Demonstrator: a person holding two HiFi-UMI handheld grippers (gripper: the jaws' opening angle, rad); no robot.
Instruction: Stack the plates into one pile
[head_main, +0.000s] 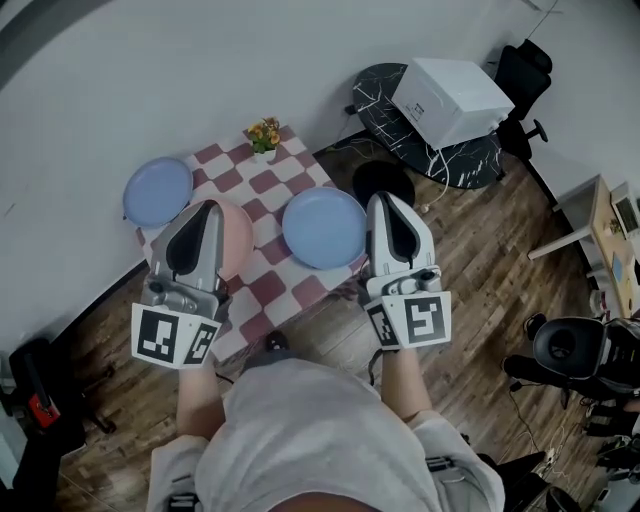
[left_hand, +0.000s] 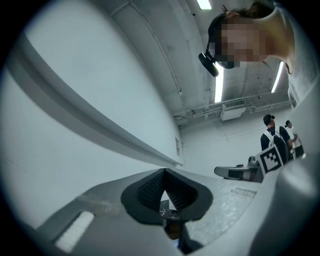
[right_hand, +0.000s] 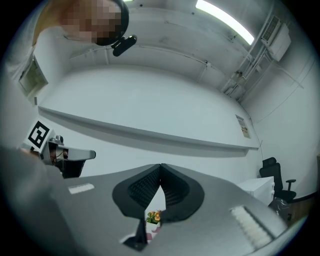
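Left gripper (head_main: 208, 207) and right gripper (head_main: 386, 198) are both holding their jaws pressed together, gripping nothing. A pink plate (head_main: 238, 240) is lying on the checkered table (head_main: 270, 185), partly covered by the left jaws. The outer blue plate (head_main: 157, 191) is sitting to their left and the middle blue plate (head_main: 323, 227) between both pairs of jaws. A flower pot (head_main: 264, 135) is standing beyond, and a black stool (head_main: 384, 182) is sitting just ahead of the right jaws

Flower pot (head_main: 264, 135) crowds tbl (head_main: 268, 184) corner.
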